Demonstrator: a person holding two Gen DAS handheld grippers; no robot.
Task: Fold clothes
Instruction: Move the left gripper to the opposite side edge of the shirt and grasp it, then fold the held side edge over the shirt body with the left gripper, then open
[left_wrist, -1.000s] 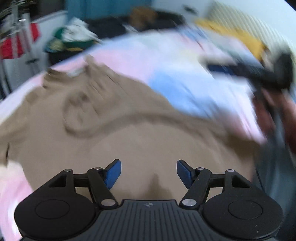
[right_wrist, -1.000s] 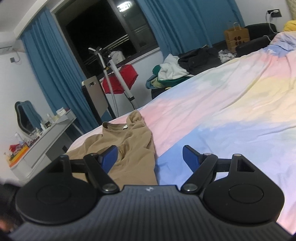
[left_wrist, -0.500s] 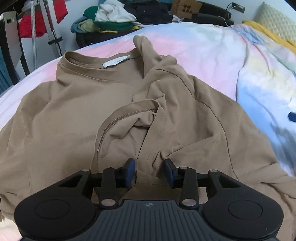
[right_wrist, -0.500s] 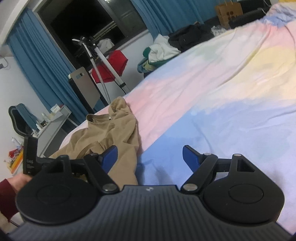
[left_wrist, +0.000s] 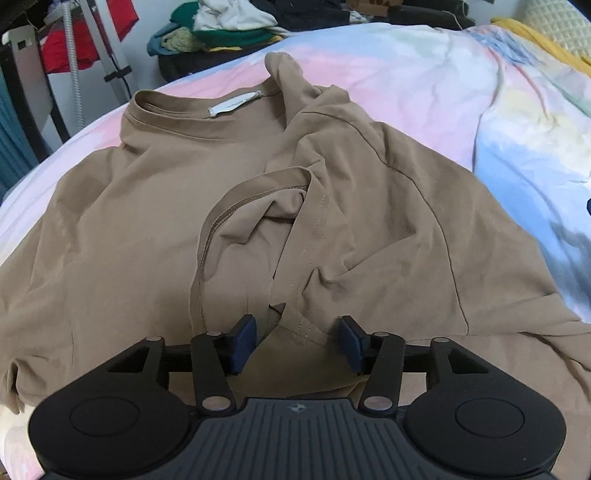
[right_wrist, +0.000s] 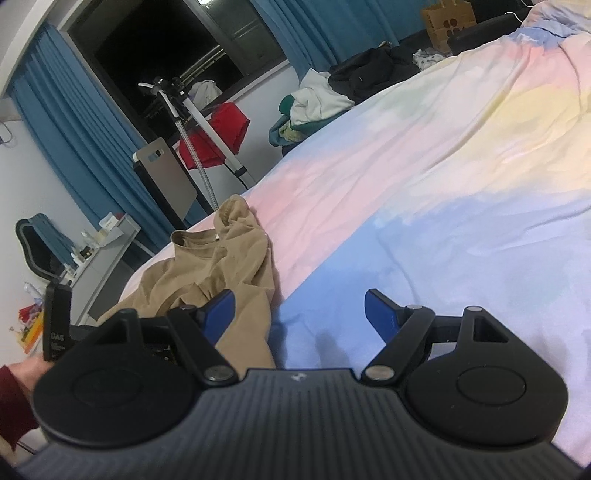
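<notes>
A tan T-shirt (left_wrist: 147, 221) lies on the pastel bedsheet (left_wrist: 443, 81), collar and white label (left_wrist: 236, 105) at the far side. Its right sleeve (left_wrist: 280, 236) is folded in over the body. My left gripper (left_wrist: 297, 338) is open, its jaws either side of the sleeve's hem, low over the shirt. My right gripper (right_wrist: 299, 314) is open and empty above the blue part of the sheet (right_wrist: 461, 240), just right of the shirt (right_wrist: 221, 266). The left gripper's body (right_wrist: 55, 325) and the hand holding it show at the left edge of the right wrist view.
A heap of clothes (left_wrist: 229, 26) lies beyond the bed's far edge. A tripod (right_wrist: 192, 122), a red cloth (right_wrist: 218, 133), blue curtains (right_wrist: 74, 147), a desk (right_wrist: 96, 258) and a chair (right_wrist: 37, 247) stand at the left. A cardboard box (right_wrist: 447, 18) is at the back.
The left gripper's jaws have opened wider around the sleeve hem; half a second ago they were close together on it. The right gripper has tilted a little and stayed open.
</notes>
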